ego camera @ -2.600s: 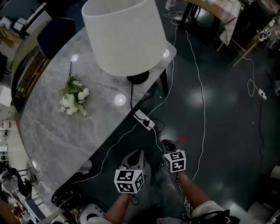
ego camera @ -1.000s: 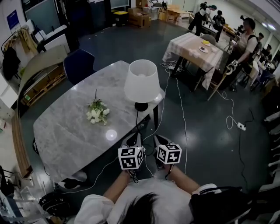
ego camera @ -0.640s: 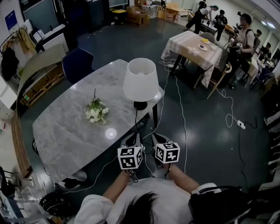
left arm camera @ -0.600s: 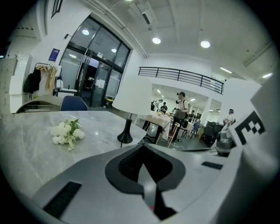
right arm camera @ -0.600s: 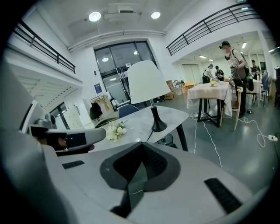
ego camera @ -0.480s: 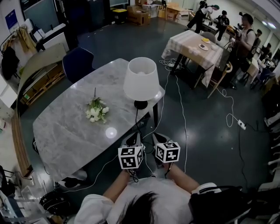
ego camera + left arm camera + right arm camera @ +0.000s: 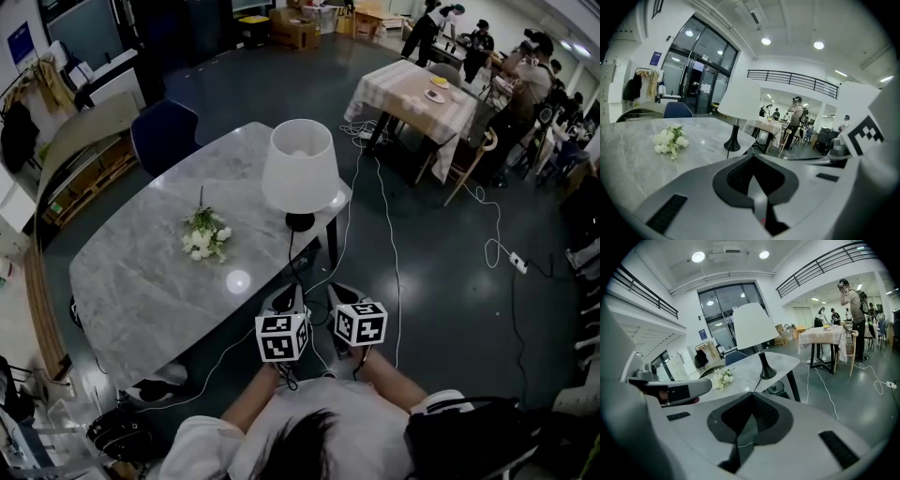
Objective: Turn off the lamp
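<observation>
Fig.: white-shaded, black-based table lamp (image 7: 300, 169) upright at right end of grey marble table (image 7: 141, 281). Left gripper (image 7: 285, 296) & right gripper (image 7: 339, 294) just off table's near edge, both closed, empty. Lamp straight ahead, well apart, approx. equidistant.

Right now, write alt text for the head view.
A person holds the left gripper and right gripper side by side, short of a grey marble table bearing a white-shaded lamp and a white flower bouquet.
</observation>
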Available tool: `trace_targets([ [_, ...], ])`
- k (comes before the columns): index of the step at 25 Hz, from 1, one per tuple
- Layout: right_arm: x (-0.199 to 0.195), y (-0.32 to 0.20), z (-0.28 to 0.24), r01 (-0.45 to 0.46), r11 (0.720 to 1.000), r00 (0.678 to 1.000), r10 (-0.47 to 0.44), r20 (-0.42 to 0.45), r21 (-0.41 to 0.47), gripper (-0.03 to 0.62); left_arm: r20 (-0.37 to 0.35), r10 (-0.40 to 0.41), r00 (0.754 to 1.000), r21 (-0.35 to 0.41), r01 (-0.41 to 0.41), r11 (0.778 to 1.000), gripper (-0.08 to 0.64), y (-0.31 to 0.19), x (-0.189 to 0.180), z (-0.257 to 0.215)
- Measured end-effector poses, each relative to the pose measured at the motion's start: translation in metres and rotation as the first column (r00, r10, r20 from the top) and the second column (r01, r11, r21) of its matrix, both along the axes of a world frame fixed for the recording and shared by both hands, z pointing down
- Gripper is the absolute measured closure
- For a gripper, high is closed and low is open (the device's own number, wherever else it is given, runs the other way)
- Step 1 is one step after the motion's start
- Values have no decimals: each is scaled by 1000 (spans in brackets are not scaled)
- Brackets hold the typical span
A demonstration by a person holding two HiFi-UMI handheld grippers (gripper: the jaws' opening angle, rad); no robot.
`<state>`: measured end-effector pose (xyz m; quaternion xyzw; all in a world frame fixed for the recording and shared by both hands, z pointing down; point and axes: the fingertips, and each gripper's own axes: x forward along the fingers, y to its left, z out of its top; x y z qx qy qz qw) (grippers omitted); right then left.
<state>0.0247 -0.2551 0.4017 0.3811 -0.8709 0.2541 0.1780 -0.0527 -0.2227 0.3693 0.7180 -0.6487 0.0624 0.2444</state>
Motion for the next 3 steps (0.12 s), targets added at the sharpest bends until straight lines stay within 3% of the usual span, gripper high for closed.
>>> trace_targets([
  [3,-1,-3,-2,6,1000,1000,-6,4,3,594,2,7,1000,1,-7,1000,554,-3,3,-1],
])
